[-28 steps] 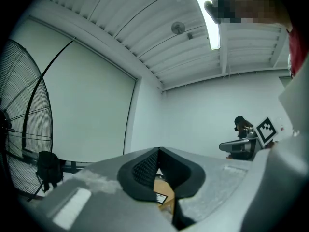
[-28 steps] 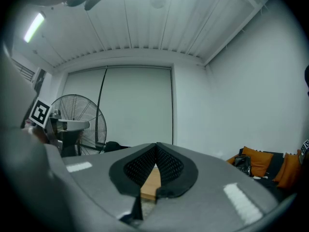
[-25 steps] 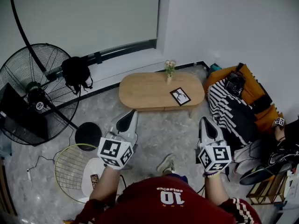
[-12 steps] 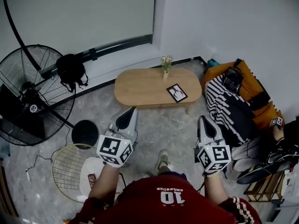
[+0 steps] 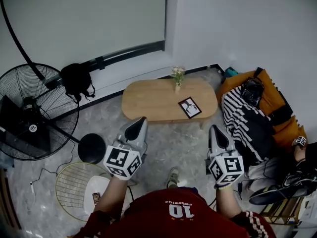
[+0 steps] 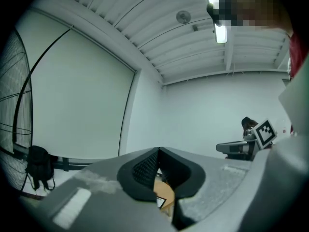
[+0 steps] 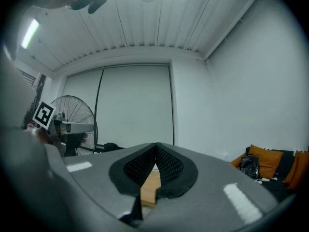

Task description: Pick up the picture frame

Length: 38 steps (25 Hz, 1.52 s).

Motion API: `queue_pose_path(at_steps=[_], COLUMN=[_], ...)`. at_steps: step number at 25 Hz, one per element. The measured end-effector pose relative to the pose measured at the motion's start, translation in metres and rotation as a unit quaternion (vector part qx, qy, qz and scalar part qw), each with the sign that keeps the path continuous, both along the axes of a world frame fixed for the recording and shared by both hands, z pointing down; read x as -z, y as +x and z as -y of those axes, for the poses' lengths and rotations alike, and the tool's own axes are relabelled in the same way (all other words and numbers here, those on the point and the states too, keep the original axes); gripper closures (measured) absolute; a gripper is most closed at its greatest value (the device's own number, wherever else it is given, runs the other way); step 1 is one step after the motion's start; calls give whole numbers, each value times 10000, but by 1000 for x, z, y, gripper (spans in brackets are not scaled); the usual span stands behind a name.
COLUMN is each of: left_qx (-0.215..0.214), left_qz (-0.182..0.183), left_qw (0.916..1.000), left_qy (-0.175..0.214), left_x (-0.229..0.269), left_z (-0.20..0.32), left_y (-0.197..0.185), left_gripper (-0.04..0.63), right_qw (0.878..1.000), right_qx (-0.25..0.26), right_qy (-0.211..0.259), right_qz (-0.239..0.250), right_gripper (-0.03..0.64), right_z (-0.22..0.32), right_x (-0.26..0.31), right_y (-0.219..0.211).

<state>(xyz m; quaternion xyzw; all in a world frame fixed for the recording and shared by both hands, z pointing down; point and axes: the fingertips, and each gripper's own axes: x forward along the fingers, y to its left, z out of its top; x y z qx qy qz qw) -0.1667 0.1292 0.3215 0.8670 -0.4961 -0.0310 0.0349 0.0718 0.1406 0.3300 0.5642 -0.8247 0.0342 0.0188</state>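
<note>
On the low wooden table (image 5: 148,100), the picture frame (image 5: 190,107) lies flat near its right end, well ahead of the left gripper (image 5: 138,126) and right gripper (image 5: 216,133), both closed on nothing and pointed forward, evidently because the reach is not yet made.

Red shirt (image 5: 173,213) with white number 10, white-striped right sleeve (image 5: 257,223); grey left gripper (image 5: 140,121) and right gripper (image 5: 214,129) carry black-and-white marker cubes (image 5: 122,161).

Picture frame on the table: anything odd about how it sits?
The picture frame lies flat near the right end of the wooden table, turned askew to its edges rather than standing. The flower vase behind it is upright; nothing spilled.
</note>
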Motion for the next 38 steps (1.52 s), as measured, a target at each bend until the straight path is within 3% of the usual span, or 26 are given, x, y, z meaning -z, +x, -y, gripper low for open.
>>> queue_pose_path(at_steps=[10,21,30,38], left_qx=[79,10,-179,-406], left_qz=[-55,234,458,453], left_qw=[9999,9997,9987,9980], left_qy=[-85,-73,-145,-173], left_x=[-3,4,2,0], left_z=[85,137,158,202], left_y=[38,89,112,105], left_gripper=[592,592,592,592], right_qw=[9996,9985,9980,9982], right_qx=[227,316,149,36], right_qy=[-15,-145,-237,-341], right_qz=[153,415,562,499], right_gripper=[624,624,624,624], right_z=[90,142,157,192], right_x=[-12,-25,-31,-30], right_y=[34,77,100,86])
